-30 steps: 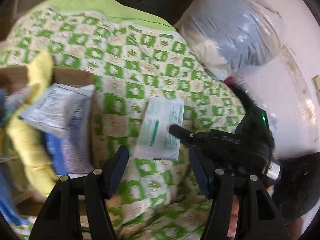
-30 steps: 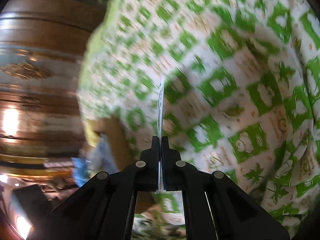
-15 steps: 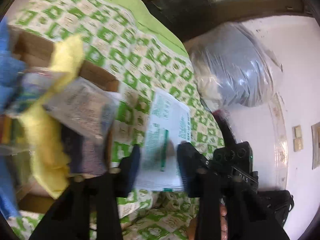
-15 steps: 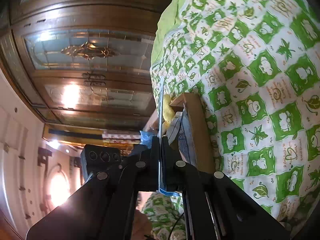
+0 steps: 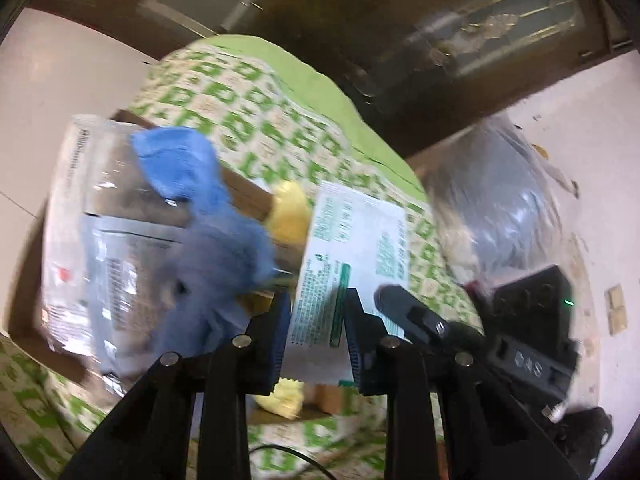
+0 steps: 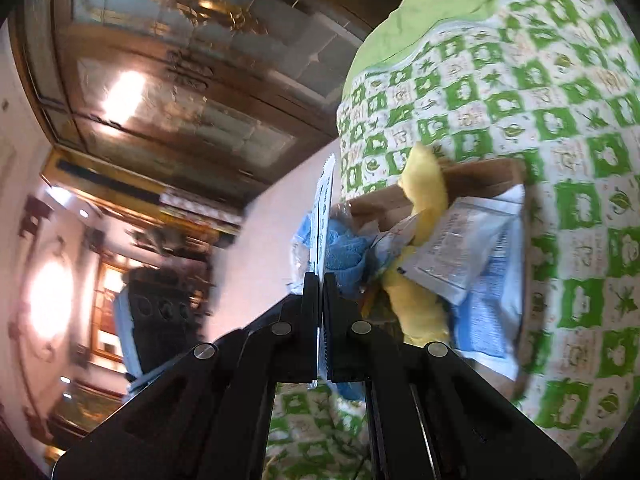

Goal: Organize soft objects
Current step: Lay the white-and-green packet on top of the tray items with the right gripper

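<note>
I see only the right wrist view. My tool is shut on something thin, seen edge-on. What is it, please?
Observer: A flat white packet with green print. The right tool pinches its side edge.
Operator: Where is the left tool?
Observer: The left tool has one finger on each side of the packet's lower part. I cannot tell whether they press it.
Operator: Is anything behind the packet?
Observer: A large clear plastic bag, stuffed full, by the wall.

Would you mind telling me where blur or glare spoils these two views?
Left wrist view: the blue cloth and clear packets are motion-smeared, while the green-printed sachet stays fairly readable. Right wrist view: lamp glare blows out the left side; the quilt is sharp.
</note>
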{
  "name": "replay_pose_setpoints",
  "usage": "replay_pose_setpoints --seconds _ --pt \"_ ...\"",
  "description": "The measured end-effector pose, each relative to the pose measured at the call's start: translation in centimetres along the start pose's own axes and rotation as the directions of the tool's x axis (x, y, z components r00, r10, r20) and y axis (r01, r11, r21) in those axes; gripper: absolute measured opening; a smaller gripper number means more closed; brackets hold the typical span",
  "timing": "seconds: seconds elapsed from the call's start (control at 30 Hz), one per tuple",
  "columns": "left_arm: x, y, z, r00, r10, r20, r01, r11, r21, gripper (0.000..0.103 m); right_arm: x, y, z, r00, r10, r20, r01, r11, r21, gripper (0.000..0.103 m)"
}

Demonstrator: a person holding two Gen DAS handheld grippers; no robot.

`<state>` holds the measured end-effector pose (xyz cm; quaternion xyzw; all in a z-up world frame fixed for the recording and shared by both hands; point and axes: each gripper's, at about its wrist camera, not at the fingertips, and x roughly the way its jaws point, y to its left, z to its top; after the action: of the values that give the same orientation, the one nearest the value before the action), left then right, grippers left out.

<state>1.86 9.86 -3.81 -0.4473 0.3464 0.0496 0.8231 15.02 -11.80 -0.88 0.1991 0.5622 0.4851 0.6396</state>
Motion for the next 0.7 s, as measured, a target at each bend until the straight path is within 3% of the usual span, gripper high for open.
replay_pose_setpoints --seconds 0.13,0.2,0.3,0.37,0.4,0.43,0.5,0.53,0.6,0.7 --pt "1.1 0.3 -0.1 0.999 0.052 0.01 -0.053 0.998 0.043 0.025 3.1 2.1 -0.7 0.993 -0.116 -0.005 0.115 0.989 -0.093 0.002" --pt "1.8 -0.3 -0.4 0.999 0.046 -0.004 -0.045 0.997 0.07 0.029 4.0 2.3 -0.9 0.984 -0.178 -0.004 0.176 0.976 -0.127 0.002" --pt "2.3 -1.1 -0.7 0.998 0.06 -0.014 -0.058 0.99 0.129 0.029 4.2 1.6 -0.5 0.978 -0.207 0.0 0.205 0.971 -0.12 0.003" --pt "1.8 -1.8 -0.7 0.995 0.099 0.033 -0.104 0.975 0.195 0.034 4.6 1.0 -0.1 0.975 -0.223 0.014 0.223 0.969 -0.104 0.006" --pt "1.4 -1.9 -0.7 0.992 0.112 0.063 -0.123 0.97 0.211 0.043 4.7 0.5 0.1 0.97 -0.24 0.023 0.241 0.967 -0.087 0.007" --pt "0.8 -2.0 -0.8 0.987 0.121 0.105 -0.141 0.966 0.217 0.051 4.5 0.0 0.2 0.968 -0.25 0.036 0.252 0.965 -0.067 0.009" --pt "-0.4 -2.1 -1.1 0.973 0.145 0.181 -0.184 0.957 0.224 0.058 3.7 -0.8 0.6 0.967 -0.243 0.069 0.246 0.968 -0.039 0.028" --pt "-0.7 -2.1 -1.2 0.964 0.168 0.205 -0.215 0.948 0.235 0.061 3.5 -0.9 0.7 0.968 -0.236 0.083 0.24 0.97 -0.04 0.031" --pt "-1.1 -2.3 -1.8 0.94 0.237 0.246 -0.3 0.917 0.263 0.061 3.3 -1.1 1.0 0.955 -0.277 0.105 0.282 0.958 -0.042 0.032" --pt "-1.9 -2.3 -2.5 0.938 0.262 0.226 -0.324 0.896 0.304 0.061 2.1 -0.6 0.7 0.956 -0.255 0.146 0.262 0.965 -0.033 0.033"
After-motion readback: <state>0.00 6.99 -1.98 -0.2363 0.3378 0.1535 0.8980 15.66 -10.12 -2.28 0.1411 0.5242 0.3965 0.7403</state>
